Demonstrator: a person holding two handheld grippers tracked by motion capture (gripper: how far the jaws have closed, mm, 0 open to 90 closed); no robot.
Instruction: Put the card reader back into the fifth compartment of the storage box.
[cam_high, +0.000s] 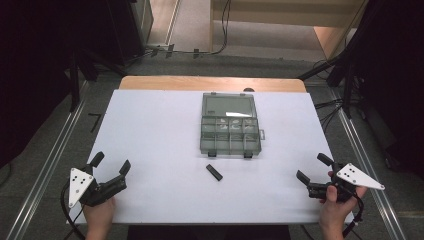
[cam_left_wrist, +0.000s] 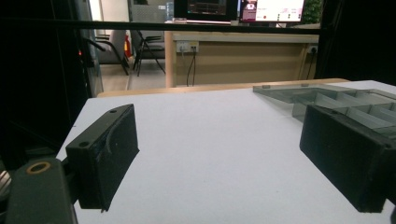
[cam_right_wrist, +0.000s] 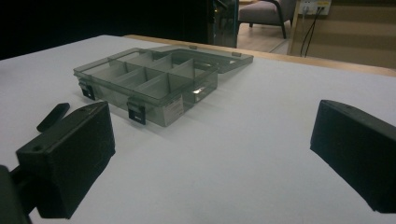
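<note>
A white table (cam_high: 150, 150) is seen with a clear compartment box (cam_high: 230, 131) lying open at its far middle, lid folded back. A small black piece (cam_high: 214, 173) is left on the table just in front of the box, so nothing seems begun. The left gripper (cam_high: 111, 164) and right gripper (cam_high: 313, 168) are held near the corners on the box's near side, jaws spread wide, nothing gripped.

The pale bits lying in the box (cam_high: 230, 131) compartments are too small to tell what they are. In the left gripper view the box (cam_left_wrist: 341, 100) runs off the right edge, partly behind a jaw. The black piece (cam_right_wrist: 52, 116) is half hidden by a jaw in the right gripper view.
</note>
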